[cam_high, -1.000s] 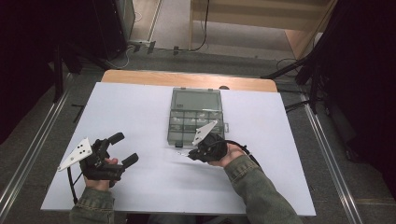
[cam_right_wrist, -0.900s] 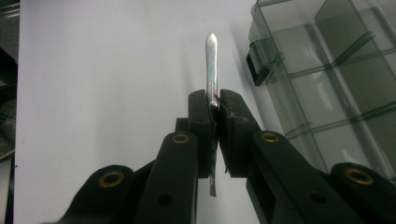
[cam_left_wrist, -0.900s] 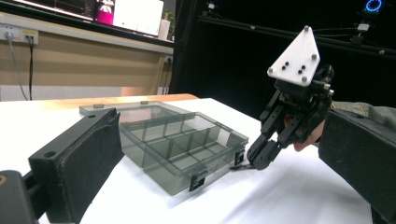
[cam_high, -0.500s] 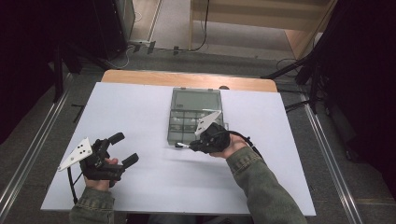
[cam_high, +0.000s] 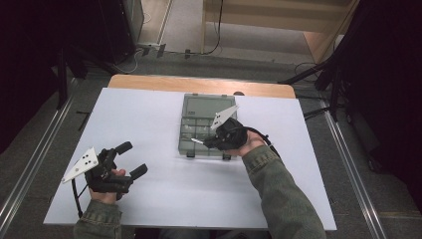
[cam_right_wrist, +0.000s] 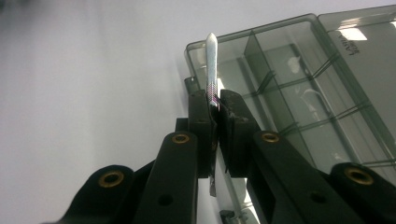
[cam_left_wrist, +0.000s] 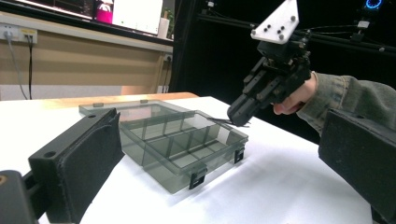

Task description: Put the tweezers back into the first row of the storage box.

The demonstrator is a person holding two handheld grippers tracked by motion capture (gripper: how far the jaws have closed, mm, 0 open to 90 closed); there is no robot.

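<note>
Overhead lighting renders the white surface (cam_high: pixel 149 124) bright and even; surroundings remain dark. Glare patches mark the transparent box lid (cam_right_wrist: pixel 359 35). The foreground tongs (cam_right_wrist: pixel 214 112) appear soft, slightly unfocused.

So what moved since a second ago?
The right gripper, shut on a thin metal tool, moved away from the person to hang over the open box. The left gripper stayed open on the table, and the box stayed put.

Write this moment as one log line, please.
right tool: shut on metal strip above open compartment box | left tool: open, idle on table
</note>
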